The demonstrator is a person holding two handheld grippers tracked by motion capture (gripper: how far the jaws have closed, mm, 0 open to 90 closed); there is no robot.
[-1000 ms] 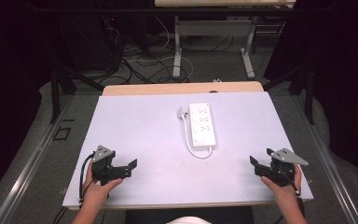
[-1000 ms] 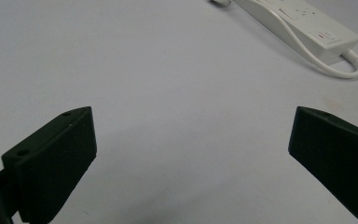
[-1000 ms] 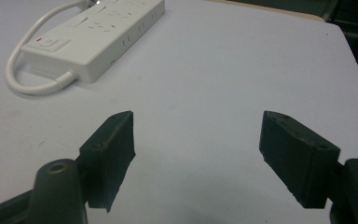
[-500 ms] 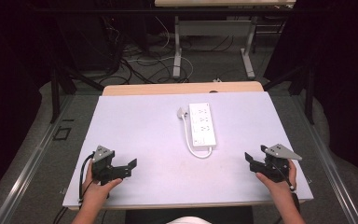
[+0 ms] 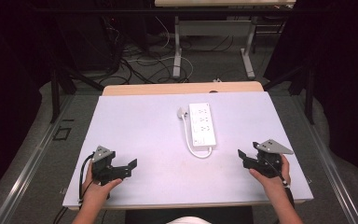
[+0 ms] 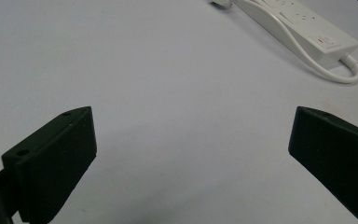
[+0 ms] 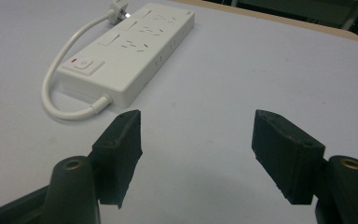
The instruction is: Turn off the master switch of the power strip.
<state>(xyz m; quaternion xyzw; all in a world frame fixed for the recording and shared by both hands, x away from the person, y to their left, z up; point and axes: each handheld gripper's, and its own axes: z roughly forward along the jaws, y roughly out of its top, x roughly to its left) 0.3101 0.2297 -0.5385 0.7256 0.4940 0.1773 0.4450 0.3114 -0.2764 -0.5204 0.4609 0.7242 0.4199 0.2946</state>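
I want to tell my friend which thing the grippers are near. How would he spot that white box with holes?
Look at the pale table. Near its middle, a bit toward the far edge, lies a long white power strip with rows of socket holes. Its short white cord loops round to a plug beside it, and a switch with a red mark sits at one end.

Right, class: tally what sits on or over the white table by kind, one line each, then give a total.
Power strip: 1
Plug on its cord: 1
Claws, left claw and right claw, both open and holding nothing: 2
Total: 4
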